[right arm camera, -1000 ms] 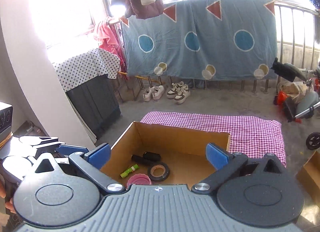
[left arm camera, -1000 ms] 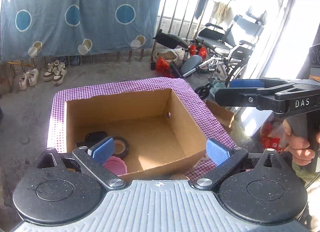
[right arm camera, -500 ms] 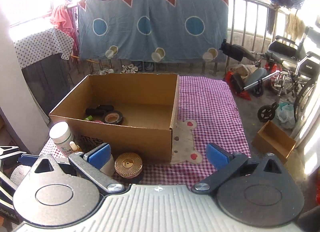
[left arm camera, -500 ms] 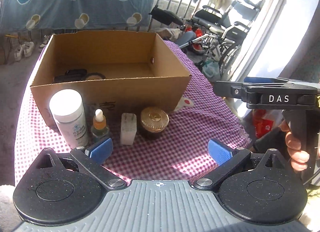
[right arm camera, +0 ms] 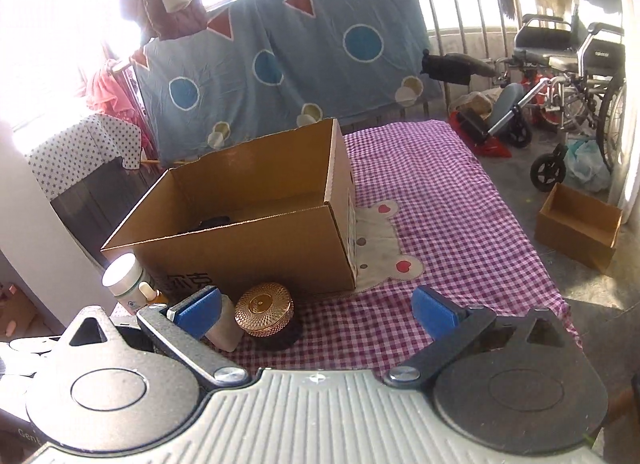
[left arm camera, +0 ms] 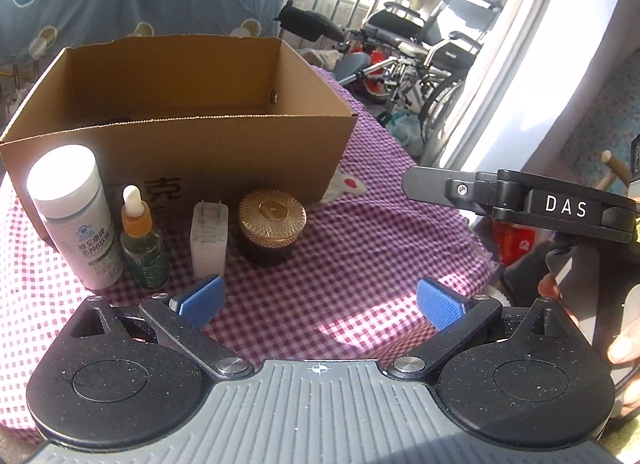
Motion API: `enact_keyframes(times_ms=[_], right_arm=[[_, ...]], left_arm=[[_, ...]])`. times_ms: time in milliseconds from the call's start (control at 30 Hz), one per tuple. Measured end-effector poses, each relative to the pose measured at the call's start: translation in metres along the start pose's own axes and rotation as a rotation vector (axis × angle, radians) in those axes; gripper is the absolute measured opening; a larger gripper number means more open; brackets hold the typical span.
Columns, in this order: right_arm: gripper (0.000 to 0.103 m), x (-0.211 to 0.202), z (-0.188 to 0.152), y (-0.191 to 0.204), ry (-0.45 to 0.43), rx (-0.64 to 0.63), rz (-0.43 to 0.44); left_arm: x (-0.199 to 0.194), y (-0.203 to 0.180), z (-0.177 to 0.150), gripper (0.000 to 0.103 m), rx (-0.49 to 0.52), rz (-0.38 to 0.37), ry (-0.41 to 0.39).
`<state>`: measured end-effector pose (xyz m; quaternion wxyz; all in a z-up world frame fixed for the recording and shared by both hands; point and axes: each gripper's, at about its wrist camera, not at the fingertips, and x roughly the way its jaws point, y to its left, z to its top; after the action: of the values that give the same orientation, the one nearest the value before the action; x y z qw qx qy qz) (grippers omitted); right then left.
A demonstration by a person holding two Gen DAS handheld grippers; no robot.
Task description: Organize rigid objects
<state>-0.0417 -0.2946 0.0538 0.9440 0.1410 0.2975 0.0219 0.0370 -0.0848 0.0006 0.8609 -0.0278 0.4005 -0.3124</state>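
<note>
Now I hold both grippers, left gripper [left arm camera: 319, 302] and right gripper [right arm camera: 316, 310], spread, empty; the jar [left arm camera: 272, 226] sits at twelve o'clock before the box [left arm camera: 224, 152].

A wheelchair [right arm camera: 576, 64] stands beside the railing hung with a blue blanket [right arm camera: 288, 52].

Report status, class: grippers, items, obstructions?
Left gripper open, right gripper open, both empty. Four items lined before cardboard box: white bottle to gold-lidded jar. Nothing blocking.
</note>
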Motion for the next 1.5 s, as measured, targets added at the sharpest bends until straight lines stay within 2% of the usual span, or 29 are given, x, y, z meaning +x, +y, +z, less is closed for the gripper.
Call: enact_keyframes(times_ms=[100,200,267,333,500,600,700,800,933,1100,1233,1500], right_arm=[[0.103,-0.002,-0.006,-0.004,-0.056,-0.008,0.023],[0.103,0.001,-0.009,-0.006,-0.071,-0.029,0.014],[0.103,0.008,-0.010,-0.009,-0.052,-0.017,0.031],[0.103,0.017,-0.010,-0.012,-0.028,0.013,0.076],[0.103,0.042,-0.010,-0.013,0.007,0.054,0.150],[0.102,0.054,-0.010,-0.014,0.017,0.073,0.192],[0.094,0.069,-0.009,-0.019,0.037,0.105,0.244],[0.080,0.085,-0.008,-0.025,0.073,0.136,0.274],[0.066,0.106,-0.008,-0.031,0.127,0.185,0.308],[0.059,0.126,-0.009,-0.033,0.180,0.216,0.347],[0.048,0.138,-0.010,-0.029,0.239,0.227,0.343],[0.048,0.120,-0.013,-0.036,0.262,0.236,0.297]], left_arm=[[0.008,0.000,-0.006,0.103,-0.006,-0.023,-0.045],[0.020,-0.005,-0.005,0.103,0.041,0.032,-0.029],[0.024,-0.008,-0.006,0.102,0.068,0.072,-0.033],[0.027,-0.011,-0.006,0.102,0.092,0.080,-0.040],[0.034,-0.019,-0.006,0.102,0.187,0.140,-0.096],[0.039,-0.020,-0.005,0.096,0.217,0.153,-0.106],[0.047,-0.025,-0.008,0.091,0.275,0.188,-0.105],[0.054,-0.026,-0.012,0.077,0.301,0.207,-0.086],[0.062,-0.024,-0.012,0.072,0.280,0.225,-0.055],[0.067,-0.018,-0.005,0.071,0.248,0.241,-0.024],[0.070,-0.016,-0.002,0.070,0.237,0.233,-0.011],[0.059,-0.020,-0.005,0.070,0.242,0.164,-0.019]])
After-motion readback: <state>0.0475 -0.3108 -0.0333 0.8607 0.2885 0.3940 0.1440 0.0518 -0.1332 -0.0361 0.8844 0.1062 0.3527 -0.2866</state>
